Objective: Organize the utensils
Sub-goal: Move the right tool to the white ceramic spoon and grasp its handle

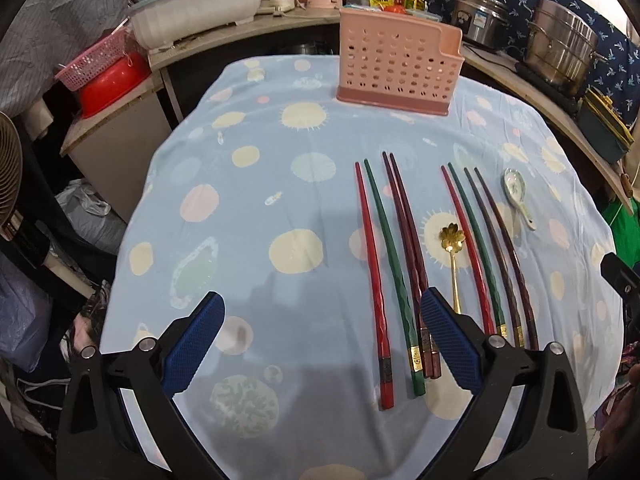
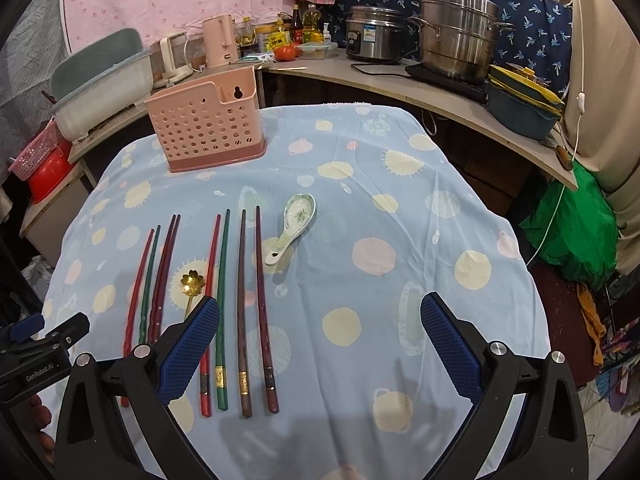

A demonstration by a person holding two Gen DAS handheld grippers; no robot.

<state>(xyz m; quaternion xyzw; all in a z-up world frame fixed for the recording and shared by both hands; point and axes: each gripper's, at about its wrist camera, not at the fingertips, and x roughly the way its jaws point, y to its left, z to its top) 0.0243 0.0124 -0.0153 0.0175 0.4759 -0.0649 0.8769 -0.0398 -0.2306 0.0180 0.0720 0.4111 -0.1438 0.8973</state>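
A pink perforated utensil holder [image 1: 398, 60] [image 2: 206, 122] stands at the far side of the table. Several chopsticks lie side by side: a red one [image 1: 370, 256], a green one [image 1: 390, 252], a dark pair [image 1: 408, 248], then a second group [image 1: 486, 256] [image 2: 240, 300]. A gold flower spoon [image 1: 453, 248] [image 2: 192, 284] lies between the groups. A ceramic spoon [image 1: 518, 196] [image 2: 294, 220] lies to the right. My left gripper [image 1: 322, 344] is open and empty above the cloth, left of the chopsticks. My right gripper [image 2: 320, 344] is open and empty, right of them.
The table carries a blue spotted cloth [image 1: 240, 200]. Behind it a counter holds a white tub [image 1: 196, 4], a pink kettle [image 2: 218, 40], bottles [image 2: 300, 26], a rice cooker [image 2: 374, 34] and steel pots [image 2: 458, 34]. A red bowl [image 1: 110, 84] sits at the left.
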